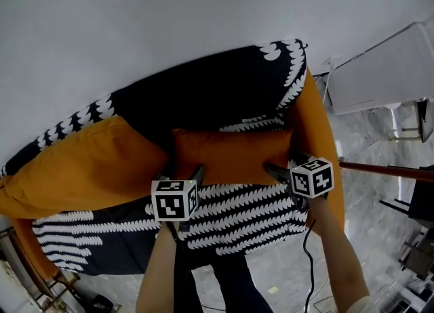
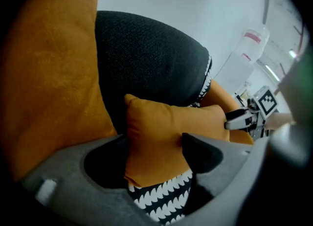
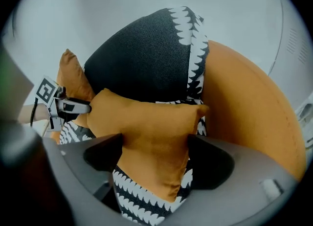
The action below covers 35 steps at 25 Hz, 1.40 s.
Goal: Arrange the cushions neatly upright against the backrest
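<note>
Straddling the ends of the small orange cushion [image 1: 230, 156]: left gripper [image 1: 183, 171], right gripper [image 1: 285, 167], jaws wide apart, unclamped. Propped upright on the patterned seat [image 1: 237, 217] against the black backrest [image 1: 210, 95]. Larger orange cushion [image 1: 74, 169] whole in head view, merely a corner in right gripper view.

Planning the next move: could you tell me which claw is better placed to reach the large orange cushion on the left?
Left, probably. The left claw sits at the end of the small cushion beside the large orange cushion; the right claw is at the far end.
</note>
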Each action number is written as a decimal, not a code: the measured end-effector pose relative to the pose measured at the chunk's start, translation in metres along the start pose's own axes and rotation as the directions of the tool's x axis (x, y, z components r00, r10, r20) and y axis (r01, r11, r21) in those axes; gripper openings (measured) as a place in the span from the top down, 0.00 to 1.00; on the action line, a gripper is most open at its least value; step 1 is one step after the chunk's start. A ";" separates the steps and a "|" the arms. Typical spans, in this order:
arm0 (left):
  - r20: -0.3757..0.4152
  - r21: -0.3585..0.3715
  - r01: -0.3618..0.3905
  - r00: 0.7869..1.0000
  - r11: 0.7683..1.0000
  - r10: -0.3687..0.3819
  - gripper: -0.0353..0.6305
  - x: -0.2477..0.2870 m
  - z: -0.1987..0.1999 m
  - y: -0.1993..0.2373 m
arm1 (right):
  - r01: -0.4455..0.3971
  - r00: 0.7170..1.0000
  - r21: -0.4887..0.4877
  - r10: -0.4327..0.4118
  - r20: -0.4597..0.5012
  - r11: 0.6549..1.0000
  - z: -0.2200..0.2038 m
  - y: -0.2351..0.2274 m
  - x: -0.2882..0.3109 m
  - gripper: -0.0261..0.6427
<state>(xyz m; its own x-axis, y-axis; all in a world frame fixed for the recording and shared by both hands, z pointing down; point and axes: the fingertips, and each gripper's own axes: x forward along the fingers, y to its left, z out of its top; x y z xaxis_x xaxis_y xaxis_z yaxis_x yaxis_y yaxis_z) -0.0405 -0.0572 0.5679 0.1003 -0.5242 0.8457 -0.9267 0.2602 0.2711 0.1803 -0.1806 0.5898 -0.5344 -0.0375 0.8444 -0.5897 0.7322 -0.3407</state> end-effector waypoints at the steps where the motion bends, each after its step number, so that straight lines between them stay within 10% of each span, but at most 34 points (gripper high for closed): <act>1: -0.009 0.002 0.013 1.000 1.000 -0.013 0.42 0.003 0.000 0.000 | -0.006 1.000 0.000 0.006 -0.002 1.000 0.001 0.000 0.001 0.31; 14: 0.002 0.009 0.051 0.999 0.999 -0.051 0.54 0.000 -0.003 -0.009 | 0.040 0.998 -0.116 -0.035 0.043 0.992 0.006 0.014 -0.005 0.51; 23: 0.212 0.016 -0.031 0.977 0.999 0.027 0.56 -0.023 0.028 -0.014 | 0.153 0.972 -0.394 -0.067 0.225 0.906 0.079 0.011 -0.026 0.51; 35: 0.185 0.009 -0.087 0.979 0.996 0.084 0.55 0.017 0.009 -0.027 | 0.207 0.974 -0.488 -0.131 0.186 0.848 0.079 -0.028 0.003 0.47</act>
<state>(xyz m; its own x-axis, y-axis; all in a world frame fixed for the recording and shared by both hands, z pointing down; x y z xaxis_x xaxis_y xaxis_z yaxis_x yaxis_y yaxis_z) -0.0173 -0.0802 0.5713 -0.0468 -0.6413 0.7659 -0.9351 0.2977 0.1921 0.1474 -0.2551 0.5691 -0.5562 -0.2589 0.7897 -0.3154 0.9449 0.0876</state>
